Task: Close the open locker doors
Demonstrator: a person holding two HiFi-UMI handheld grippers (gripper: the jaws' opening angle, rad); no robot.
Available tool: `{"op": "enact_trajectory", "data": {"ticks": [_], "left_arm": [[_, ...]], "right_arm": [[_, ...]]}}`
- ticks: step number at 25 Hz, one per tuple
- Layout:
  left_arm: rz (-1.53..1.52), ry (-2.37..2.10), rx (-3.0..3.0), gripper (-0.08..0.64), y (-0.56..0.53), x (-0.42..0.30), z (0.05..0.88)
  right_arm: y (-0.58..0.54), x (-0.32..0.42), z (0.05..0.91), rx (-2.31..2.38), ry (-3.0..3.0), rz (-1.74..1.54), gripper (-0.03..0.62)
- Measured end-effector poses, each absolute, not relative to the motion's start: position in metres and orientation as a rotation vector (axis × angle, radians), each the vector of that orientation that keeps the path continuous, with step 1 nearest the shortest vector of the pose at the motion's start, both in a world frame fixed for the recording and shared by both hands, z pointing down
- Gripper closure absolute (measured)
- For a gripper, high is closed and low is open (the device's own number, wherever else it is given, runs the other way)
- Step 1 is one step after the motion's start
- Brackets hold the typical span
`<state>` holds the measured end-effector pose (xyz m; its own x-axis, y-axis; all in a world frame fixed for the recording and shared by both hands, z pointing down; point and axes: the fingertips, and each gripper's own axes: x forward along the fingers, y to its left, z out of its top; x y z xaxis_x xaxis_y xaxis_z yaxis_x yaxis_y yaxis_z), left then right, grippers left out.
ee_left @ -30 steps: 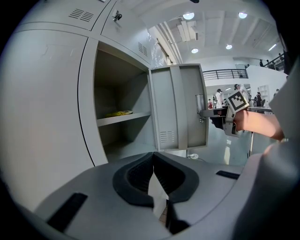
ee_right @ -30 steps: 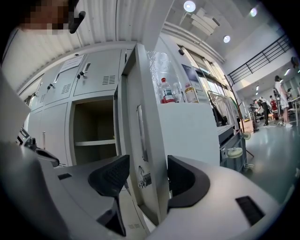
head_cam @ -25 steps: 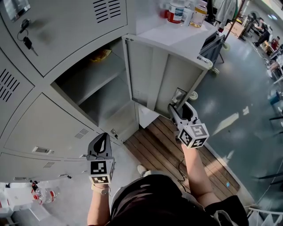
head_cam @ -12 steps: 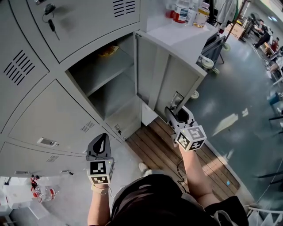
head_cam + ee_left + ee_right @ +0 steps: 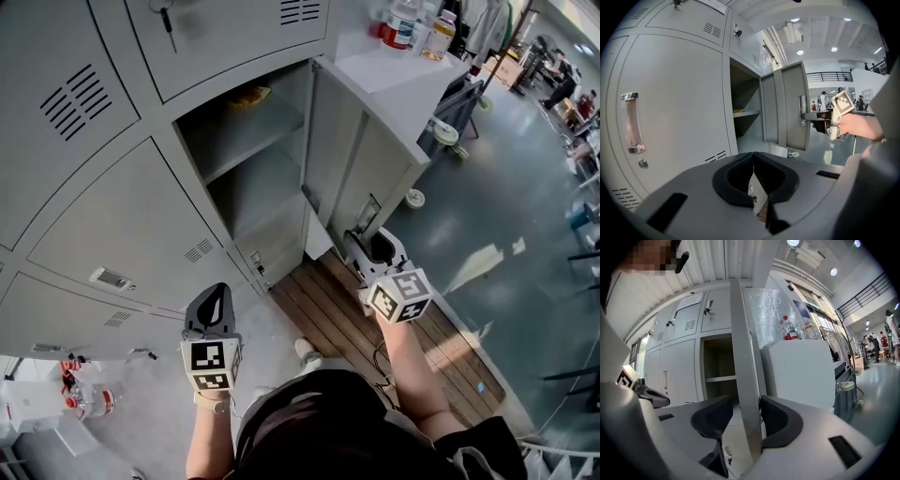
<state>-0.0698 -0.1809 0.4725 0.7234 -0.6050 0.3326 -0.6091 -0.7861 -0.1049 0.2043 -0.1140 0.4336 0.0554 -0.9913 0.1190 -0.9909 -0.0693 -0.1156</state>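
One grey locker door [image 5: 349, 159] stands open to the right of its compartment [image 5: 251, 178], which holds a shelf with a yellow thing [image 5: 248, 95] on it. My right gripper [image 5: 367, 246] is at the door's free edge. In the right gripper view the door's edge [image 5: 743, 357] runs upright between the jaws of my right gripper [image 5: 743, 414]; they have just been closing, with a thin gap left at one pad. My left gripper [image 5: 214, 298] is shut and empty, in front of the closed lower doors. The left gripper view shows my left gripper [image 5: 753, 160] facing the open door [image 5: 790, 105].
Closed locker doors [image 5: 131, 220] fill the left, with keys [image 5: 167, 17] hanging in an upper one. Bottles [image 5: 412, 23] stand on a white cabinet behind the open door. A wooden floor panel [image 5: 328, 319] lies below, and a bottle [image 5: 82, 398] lies on the floor at left.
The lockers have slid right and down in the head view as I moved along them. My right gripper has stayed at the door's edge, which now sits deeper between its jaws.
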Motion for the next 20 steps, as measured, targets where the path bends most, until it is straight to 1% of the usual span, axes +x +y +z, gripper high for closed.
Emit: {"op": "enact_trajectory", "data": {"ticks": [20], "left_arm": [[0.558, -1.214, 2.782, 0.540, -0.177, -0.179, 0.482]], "right_arm": [[-0.155, 0.088, 0.441, -2.099, 2.345, -0.279, 0.379]]}}
